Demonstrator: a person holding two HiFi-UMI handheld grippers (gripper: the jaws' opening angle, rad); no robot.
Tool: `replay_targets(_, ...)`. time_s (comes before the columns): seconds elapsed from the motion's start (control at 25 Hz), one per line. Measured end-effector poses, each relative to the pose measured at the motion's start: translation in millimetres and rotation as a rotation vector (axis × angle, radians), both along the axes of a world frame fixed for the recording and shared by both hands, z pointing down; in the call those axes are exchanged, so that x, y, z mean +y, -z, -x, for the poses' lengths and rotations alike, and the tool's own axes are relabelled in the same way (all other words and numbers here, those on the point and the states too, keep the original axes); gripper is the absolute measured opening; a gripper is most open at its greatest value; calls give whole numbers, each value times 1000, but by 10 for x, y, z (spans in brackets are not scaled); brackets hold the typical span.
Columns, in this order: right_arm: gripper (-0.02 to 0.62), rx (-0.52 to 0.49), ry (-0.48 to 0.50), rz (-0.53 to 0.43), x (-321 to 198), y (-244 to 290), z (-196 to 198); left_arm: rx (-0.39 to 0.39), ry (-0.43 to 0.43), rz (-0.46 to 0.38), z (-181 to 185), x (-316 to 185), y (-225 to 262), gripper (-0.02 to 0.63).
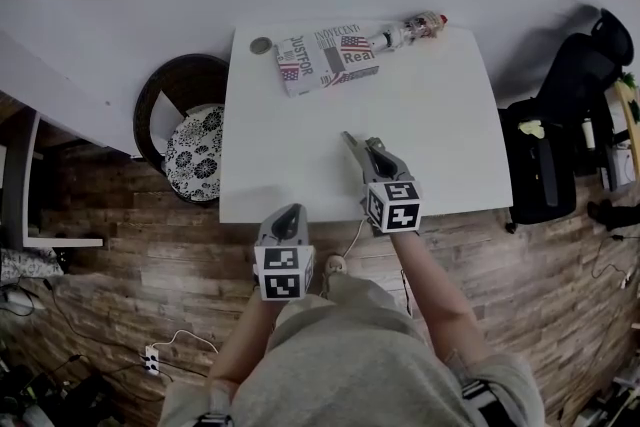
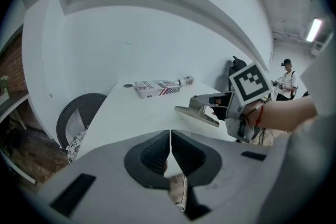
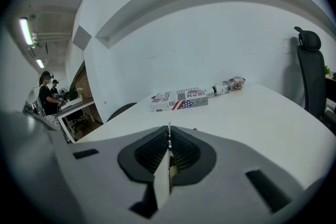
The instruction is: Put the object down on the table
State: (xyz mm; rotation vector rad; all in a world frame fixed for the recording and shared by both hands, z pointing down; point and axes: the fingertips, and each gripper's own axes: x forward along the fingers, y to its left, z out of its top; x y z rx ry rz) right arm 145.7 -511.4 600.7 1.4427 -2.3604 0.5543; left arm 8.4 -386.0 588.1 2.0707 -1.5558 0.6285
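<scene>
Head view: a white table [image 1: 400, 115] is seen at centre frame, with the printed box [image 1: 325, 58] lying flat at its far edge, upper centre. A small round disc [image 1: 261, 45] is set just left of the box, and a wrapped bottle [image 1: 415, 27] is laid on its side just beside the box's right end. The right gripper [image 1: 350, 140] is held low over the near half of the table, pointed toward the box and well apart from it, with only bare tabletop between them. The left gripper [image 1: 289, 215] is held off the table, just below its near edge in frame, over the wood floor [image 1: 120, 245]. A wicker chair [image 1: 160, 90] with a patterned cushion [image 1: 195, 153] is tucked against the table's left side, and a black office chair [image 1: 570, 85] is parked at the right. A power strip [image 1: 150, 355] is seen on the floor, lower left. In the left gripper view the fingers are pressed together, and the right half of that frame is crossed by the right gripper and forearm, which cover part of the table's right side. In the right gripper view the fingers are likewise pressed together, with the box and bottle seen straight ahead. A pale sliver [image 3: 161, 181] shows in the slot under the pads; whether it is a held piece or table seen through cannot be told.
</scene>
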Motion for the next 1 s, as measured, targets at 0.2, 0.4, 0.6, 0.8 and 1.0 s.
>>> replay_targets(0.2,17,2,6,19,-6,-111,-9,-19,4,-6,3,3,-35,11)
replay_targets(0.4,19,6,7,30,-3,-176,-43,-19,13,-6,-1,20,-22,11)
replay_targets(0.6,28,15,-9,30,-51,-220,-120,-24,16,-9,3,39,-36,11)
replay_targets(0.8,50,54,-30,49,-111,-294,-240,-24,15,-6,-2,92,-35,11)
replay_targets(1.0,66,73,-59,70,-149,-382,-365,-24,16,-13,9,111,-21,11)
